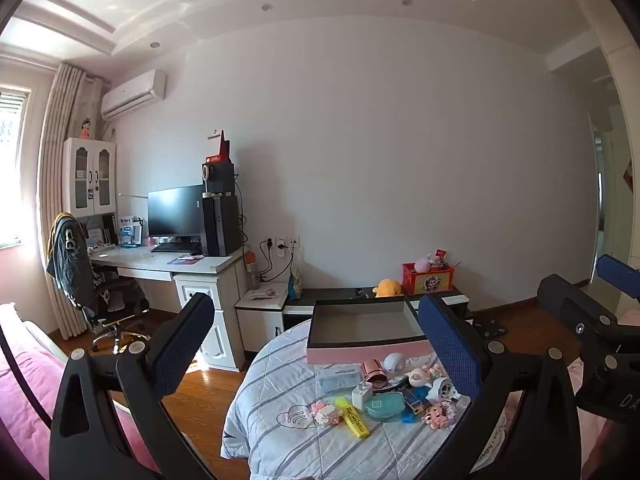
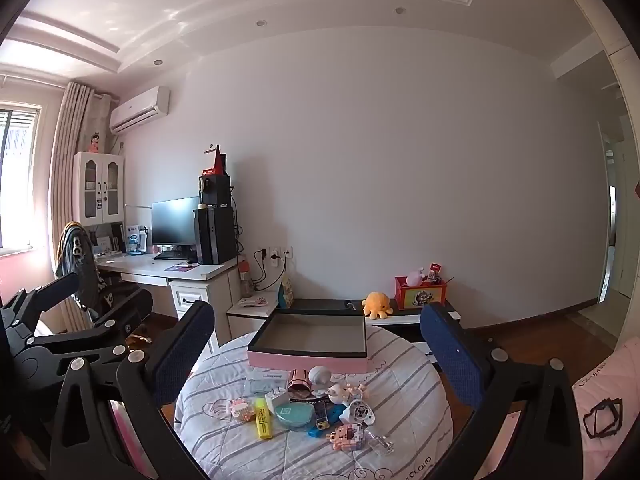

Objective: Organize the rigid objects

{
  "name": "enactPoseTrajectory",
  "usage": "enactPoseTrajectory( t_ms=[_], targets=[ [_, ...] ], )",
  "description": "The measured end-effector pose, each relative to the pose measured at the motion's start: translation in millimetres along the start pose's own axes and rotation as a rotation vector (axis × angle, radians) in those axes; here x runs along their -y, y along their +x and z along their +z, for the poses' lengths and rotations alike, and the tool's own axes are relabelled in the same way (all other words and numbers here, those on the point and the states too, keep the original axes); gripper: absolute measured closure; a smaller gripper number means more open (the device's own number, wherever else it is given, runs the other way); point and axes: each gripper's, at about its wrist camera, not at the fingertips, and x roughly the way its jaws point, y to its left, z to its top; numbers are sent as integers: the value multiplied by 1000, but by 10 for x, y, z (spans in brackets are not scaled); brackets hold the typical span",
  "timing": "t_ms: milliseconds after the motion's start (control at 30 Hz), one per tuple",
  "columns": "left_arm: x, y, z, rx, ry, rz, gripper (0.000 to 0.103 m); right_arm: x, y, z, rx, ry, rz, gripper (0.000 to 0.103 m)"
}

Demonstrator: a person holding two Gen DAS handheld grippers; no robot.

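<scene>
A round table under a striped grey-white cloth (image 1: 280, 440) (image 2: 240, 448) holds an empty pink box with a dark rim (image 1: 366, 350) (image 2: 308, 360) at its far side. In front of the box lies a pile of small things: a yellow highlighter (image 1: 354, 418) (image 2: 263, 420), a white charger (image 1: 362, 396), a teal case (image 1: 384, 406) (image 2: 294, 415), pink block figures (image 1: 440, 414) (image 2: 346, 438) and a white toy watch (image 1: 442, 390) (image 2: 360, 412). My left gripper (image 1: 316, 348) is open and empty, above the table's near side. My right gripper (image 2: 316, 352) is open and empty too, held back from the pile.
A low cabinet behind the table carries a yellow plush octopus (image 1: 387, 288) (image 2: 377, 304) and a red box of toys (image 1: 427, 278) (image 2: 420, 292). A white desk with monitor and computer tower (image 1: 218, 224) and an office chair (image 1: 100, 292) stand at left. Pink bedding (image 1: 24, 380) lies near left.
</scene>
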Motion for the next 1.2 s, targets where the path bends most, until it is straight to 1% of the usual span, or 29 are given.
enactPoseTrajectory(
  t_ms=[133, 167, 300, 400, 433, 467, 500, 700, 1200],
  targets=[
    [2, -8, 11, 9, -6, -4, 0, -21, 2, 0, -11, -17, -12, 0],
    [43, 4, 5, -6, 16, 0, 0, -14, 18, -4, -15, -17, -9, 0],
    [36, 23, 6, -16, 9, -7, 0, 6, 47, 5, -27, -18, -16, 0],
    [46, 21, 4, -9, 4, -5, 0, -36, 16, -17, -21, -25, -18, 0],
    [25, -61, 14, 7, -1, -10, 0, -35, 17, -17, -23, -25, -20, 0],
    [-15, -39, -43, 8, -12, -11, 0, -37, 13, -18, -22, -27, -22, 0],
    [-23, -48, -41, 4, -14, -13, 0, -25, 59, -41, -25, -28, -23, 0],
    [-16, -27, -47, -9, -13, -12, 0, -65, 36, -50, -18, -34, -28, 0],
    [-16, 1, -93, -16, -22, -11, 0, -69, 2, -22, -18, -29, -30, 0]
  ],
)
